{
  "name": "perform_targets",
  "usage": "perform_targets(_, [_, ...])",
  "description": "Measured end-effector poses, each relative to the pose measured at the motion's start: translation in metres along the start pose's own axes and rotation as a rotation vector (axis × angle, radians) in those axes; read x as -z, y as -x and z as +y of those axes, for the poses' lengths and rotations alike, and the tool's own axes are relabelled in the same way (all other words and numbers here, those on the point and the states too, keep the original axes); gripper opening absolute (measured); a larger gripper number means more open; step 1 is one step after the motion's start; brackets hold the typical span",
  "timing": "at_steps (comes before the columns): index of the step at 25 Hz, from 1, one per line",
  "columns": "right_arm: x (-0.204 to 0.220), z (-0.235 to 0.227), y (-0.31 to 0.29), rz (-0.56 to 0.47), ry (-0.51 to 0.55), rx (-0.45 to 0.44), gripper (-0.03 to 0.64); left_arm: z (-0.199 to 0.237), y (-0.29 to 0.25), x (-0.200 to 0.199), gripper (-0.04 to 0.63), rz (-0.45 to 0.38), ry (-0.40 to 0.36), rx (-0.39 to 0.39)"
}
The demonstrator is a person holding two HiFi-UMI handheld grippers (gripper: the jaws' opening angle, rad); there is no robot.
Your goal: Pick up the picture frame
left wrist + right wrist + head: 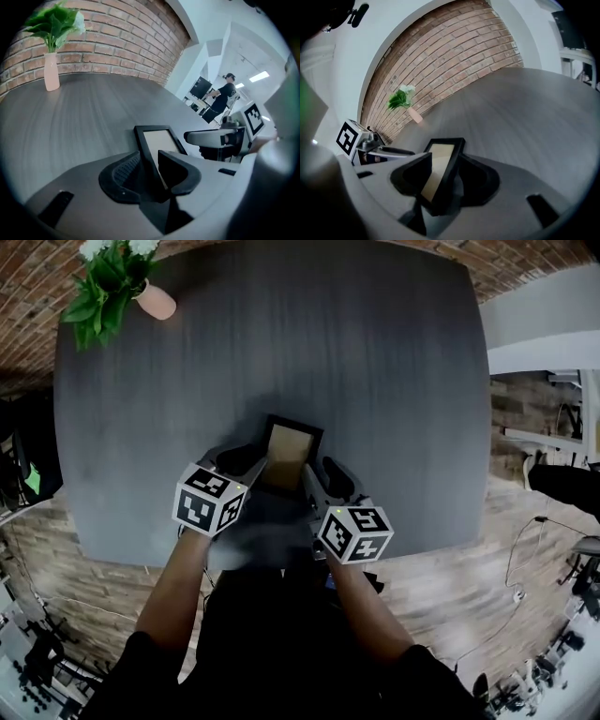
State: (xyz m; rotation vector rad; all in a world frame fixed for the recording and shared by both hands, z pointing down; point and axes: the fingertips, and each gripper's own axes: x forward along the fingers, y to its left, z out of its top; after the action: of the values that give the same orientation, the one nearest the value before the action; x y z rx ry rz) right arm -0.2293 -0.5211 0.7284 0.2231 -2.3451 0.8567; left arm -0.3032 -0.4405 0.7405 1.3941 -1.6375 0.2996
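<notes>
A black picture frame [289, 448] with a pale tan face sits low over the dark grey table [394, 381], near its front edge. My left gripper [255, 461] is shut on the frame's left side. My right gripper [317, 474] is shut on its right side. In the left gripper view the frame [159, 140] runs edge-on between the jaws of the left gripper [147, 158]. In the right gripper view the frame [440, 161] is wedged deep between the jaws of the right gripper [446, 159]. Whether the frame's far edge rests on the table is unclear.
A pink vase with a green plant [141, 292] stands at the table's far left corner, by a brick wall [117, 42]. A person [225, 91] stands far off in the room beyond. Wooden floor [450, 587] lies past the table's front edge.
</notes>
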Motion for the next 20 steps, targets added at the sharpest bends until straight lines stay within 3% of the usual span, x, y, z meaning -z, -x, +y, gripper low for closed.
perform_targets(7, [0.015, 0.003, -0.011, 0.065, 0.03, 0.031, 0.183, 0.004, -0.011, 0.013, 0.114, 0.058, -0.007, -0.015])
perform_targets(20, [0.029, -0.002, -0.019, 0.138, 0.036, 0.086, 0.167, -0.001, -0.021, 0.016, 0.089, 0.075, 0.0, -0.033])
